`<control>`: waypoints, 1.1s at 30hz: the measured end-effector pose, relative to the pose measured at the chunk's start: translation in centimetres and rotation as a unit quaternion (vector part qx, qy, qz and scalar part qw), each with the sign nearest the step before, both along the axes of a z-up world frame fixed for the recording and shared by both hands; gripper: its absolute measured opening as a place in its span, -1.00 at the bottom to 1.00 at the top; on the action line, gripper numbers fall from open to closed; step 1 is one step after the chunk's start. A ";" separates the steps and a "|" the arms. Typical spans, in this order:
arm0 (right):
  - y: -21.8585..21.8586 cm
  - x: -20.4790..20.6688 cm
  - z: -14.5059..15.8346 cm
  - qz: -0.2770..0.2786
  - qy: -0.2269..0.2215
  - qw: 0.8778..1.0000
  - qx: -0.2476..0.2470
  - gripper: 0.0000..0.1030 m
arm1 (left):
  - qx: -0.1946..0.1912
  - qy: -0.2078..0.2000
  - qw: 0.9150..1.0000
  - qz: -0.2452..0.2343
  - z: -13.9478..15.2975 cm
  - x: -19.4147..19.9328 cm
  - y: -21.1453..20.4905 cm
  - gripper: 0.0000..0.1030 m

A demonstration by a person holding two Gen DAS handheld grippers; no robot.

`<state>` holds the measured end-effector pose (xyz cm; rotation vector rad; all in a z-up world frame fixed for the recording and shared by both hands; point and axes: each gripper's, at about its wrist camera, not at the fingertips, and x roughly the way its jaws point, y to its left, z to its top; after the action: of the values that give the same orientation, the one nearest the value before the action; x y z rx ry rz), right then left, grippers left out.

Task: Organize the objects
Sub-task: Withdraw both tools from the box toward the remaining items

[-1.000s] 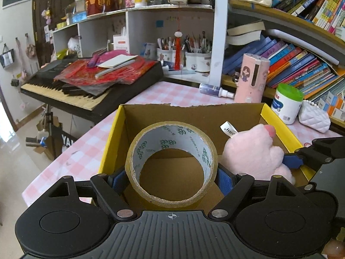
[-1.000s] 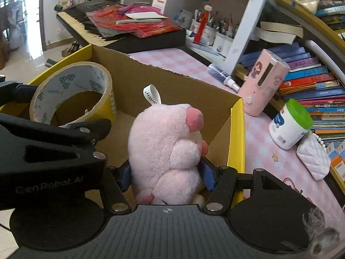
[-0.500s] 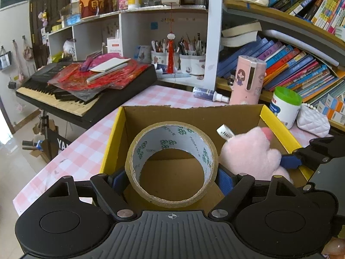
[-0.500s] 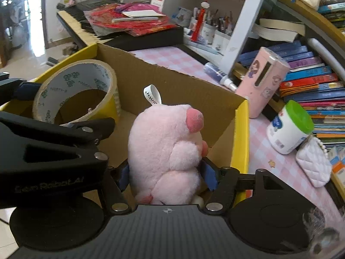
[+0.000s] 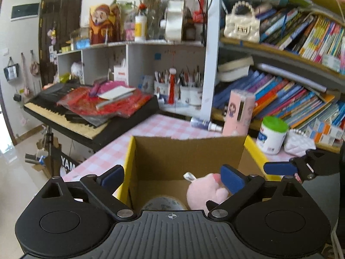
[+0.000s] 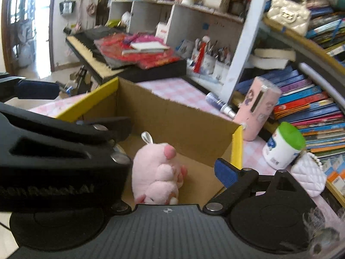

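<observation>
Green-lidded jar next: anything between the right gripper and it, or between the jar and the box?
Partly. The green-lidded jar stands on the table outside the cardboard box, past its yellow-edged right wall, which must be cleared both ways. The white quilted purse sits right beside the jar. The right gripper, jaws opening, holds nothing.

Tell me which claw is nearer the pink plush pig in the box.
Right. The right claw, jaws opening, sits directly over the pig; the left claw, also opening, hangs over the tape roll beside it.

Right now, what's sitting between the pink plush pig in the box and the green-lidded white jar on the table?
In the right wrist view, only the cardboard box's yellow-edged side wall separates the plush pig from the jar.
</observation>
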<state>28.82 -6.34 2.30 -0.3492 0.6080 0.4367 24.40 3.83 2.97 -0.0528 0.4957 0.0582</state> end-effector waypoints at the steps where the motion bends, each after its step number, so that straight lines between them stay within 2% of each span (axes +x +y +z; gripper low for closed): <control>1: -0.2 -0.5 0.4 -0.005 -0.006 1.000 0.004 0.84 | -0.002 -0.005 1.000 0.001 0.4 -0.5 0.0 0.91; 7: -1.8 -4.3 1.7 -0.070 -0.039 0.997 0.018 0.92 | 0.008 -0.023 0.999 0.029 1.6 -3.8 0.2 0.98; 11: -2.8 -6.6 1.4 -0.144 -0.042 0.988 0.019 0.95 | 0.016 -0.014 0.997 0.079 1.1 -5.8 0.5 0.99; 14: -3.4 -8.0 0.6 -0.205 -0.025 0.978 0.020 0.95 | 0.026 0.005 0.996 0.090 0.0 -7.0 0.6 0.99; 17: -3.6 -9.4 -0.6 -0.236 0.000 0.971 0.024 0.95 | 0.040 0.028 0.994 0.095 -1.1 -8.1 0.7 0.99; 23: -2.4 -12.9 -2.1 -0.237 -0.010 0.971 -0.018 0.96 | 0.056 0.049 0.994 0.086 -2.4 -10.5 0.4 0.99; 33: -2.5 -17.3 -3.0 -0.260 0.004 0.965 -0.028 1.00 | 0.064 0.064 0.994 0.067 -3.2 -14.5 0.3 0.99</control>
<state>11.53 -8.86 -0.69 -0.2279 0.6922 -0.0843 9.90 4.09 -0.24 0.0434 0.6161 0.2267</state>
